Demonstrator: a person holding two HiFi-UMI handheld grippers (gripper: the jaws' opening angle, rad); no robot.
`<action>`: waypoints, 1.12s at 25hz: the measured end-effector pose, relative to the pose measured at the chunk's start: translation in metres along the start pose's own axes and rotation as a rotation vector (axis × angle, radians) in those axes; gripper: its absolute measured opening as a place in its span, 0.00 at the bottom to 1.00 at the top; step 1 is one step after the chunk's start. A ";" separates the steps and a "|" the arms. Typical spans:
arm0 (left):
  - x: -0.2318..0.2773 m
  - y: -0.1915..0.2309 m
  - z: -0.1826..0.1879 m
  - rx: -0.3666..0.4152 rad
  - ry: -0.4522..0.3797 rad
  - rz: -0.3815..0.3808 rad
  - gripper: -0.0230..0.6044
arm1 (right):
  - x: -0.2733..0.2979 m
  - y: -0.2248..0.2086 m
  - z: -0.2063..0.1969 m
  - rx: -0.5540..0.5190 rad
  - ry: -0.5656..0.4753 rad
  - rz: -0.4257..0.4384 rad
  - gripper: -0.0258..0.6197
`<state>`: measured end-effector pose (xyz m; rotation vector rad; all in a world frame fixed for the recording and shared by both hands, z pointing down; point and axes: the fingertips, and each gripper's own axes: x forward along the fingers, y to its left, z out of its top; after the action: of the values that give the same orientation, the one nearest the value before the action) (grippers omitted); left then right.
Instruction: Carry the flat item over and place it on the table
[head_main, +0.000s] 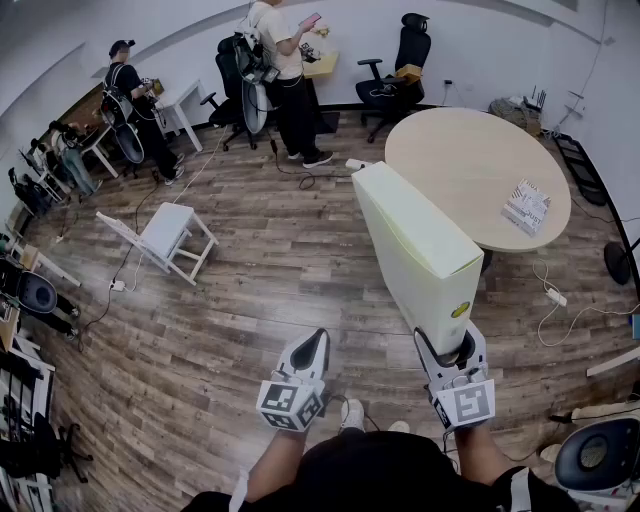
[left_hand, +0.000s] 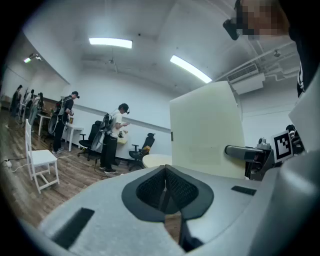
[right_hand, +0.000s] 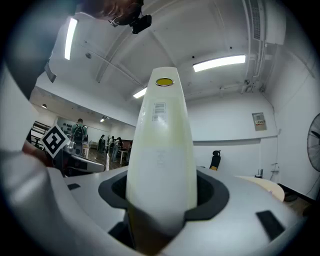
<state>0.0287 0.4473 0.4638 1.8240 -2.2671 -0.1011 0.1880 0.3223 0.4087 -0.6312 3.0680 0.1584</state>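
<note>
Clamping flat box (head_main: 415, 235), R gripper (head_main: 449, 345)

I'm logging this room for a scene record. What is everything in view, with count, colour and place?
box: one, pale yellow, on edge in the right gripper, beside the table
table: one, beige, round, ahead at right
booklet: one, white with print, near the table's right edge
white chair: one, on the floor at left
office chairs: at least two, black, by the far wall
people: at least two, standing at the back
floor: brown wood planks
left gripper: one, light grey, jaws together, empty
right gripper: one, light grey, clamped on the box's near end
</note>
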 end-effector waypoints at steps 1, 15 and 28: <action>0.001 -0.001 0.000 0.005 0.001 -0.005 0.05 | 0.001 -0.001 0.001 0.002 -0.002 0.000 0.45; 0.020 0.034 0.012 0.043 0.001 -0.004 0.05 | 0.029 -0.019 0.011 0.057 -0.048 -0.037 0.46; 0.062 0.070 0.027 0.073 -0.006 -0.100 0.05 | 0.073 -0.026 0.010 0.133 -0.075 -0.136 0.47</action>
<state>-0.0562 0.4005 0.4599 1.9760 -2.2112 -0.0412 0.1310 0.2710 0.3948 -0.8026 2.9207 -0.0218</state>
